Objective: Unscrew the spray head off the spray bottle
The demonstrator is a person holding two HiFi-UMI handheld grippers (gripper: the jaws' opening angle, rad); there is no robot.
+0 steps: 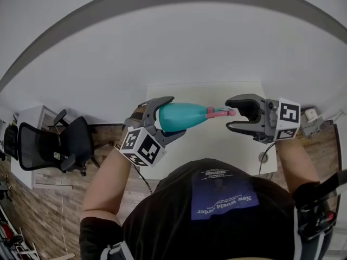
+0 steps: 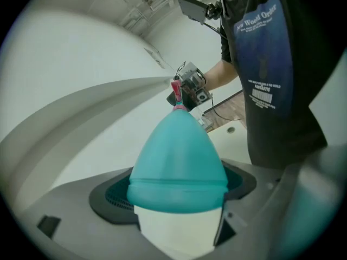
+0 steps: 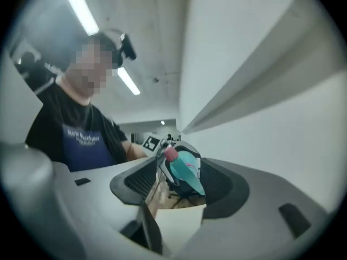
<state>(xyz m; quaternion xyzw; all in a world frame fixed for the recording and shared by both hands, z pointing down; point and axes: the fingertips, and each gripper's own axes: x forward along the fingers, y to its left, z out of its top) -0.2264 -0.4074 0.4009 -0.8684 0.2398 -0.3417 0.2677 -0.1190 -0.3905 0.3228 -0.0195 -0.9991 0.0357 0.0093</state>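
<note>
Danger of a skewed grip: right hand-held gripper [image 1: 232, 113], jaws apart, level with the tip of the slim pink spray head [image 1: 219, 112] but not on it, liable to slip off or bend it rather than turn the thread if closed off-centre. Danger too of the spray bottle [image 1: 184, 116] rolling in the left hand-held gripper [image 1: 174, 117], clamped only round its smooth teal belly. Held on its side in the air above the white worktop [image 1: 217, 145], cone-shaped, tapering to the head, apparently still screwed on.

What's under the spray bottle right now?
Only bare white table shows below the spray bottle, which the left gripper holds sideways above it. The patch directly beneath bottle and gripper is covered.
</note>
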